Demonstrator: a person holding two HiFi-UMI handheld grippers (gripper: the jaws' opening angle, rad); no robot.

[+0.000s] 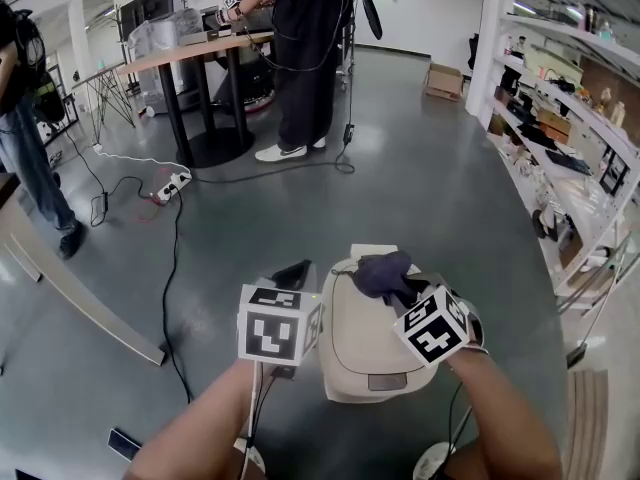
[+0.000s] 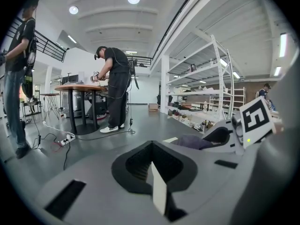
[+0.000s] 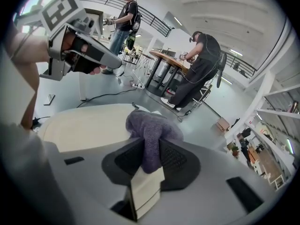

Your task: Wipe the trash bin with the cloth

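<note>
- The left tool [image 1: 292,273] is held just beside the left side of the trash bin [image 1: 362,353]; its jaws are closed together, and nothing is gripped between them.
- The beige trash bin is seen standing on the grey floor [image 1: 420,188], between the two tools.
- The purple cloth [image 1: 385,271] is laid on the bin's top, toward its far edge.
- The cloth is clamped by the jaws of the right tool [image 1: 408,293].
</note>
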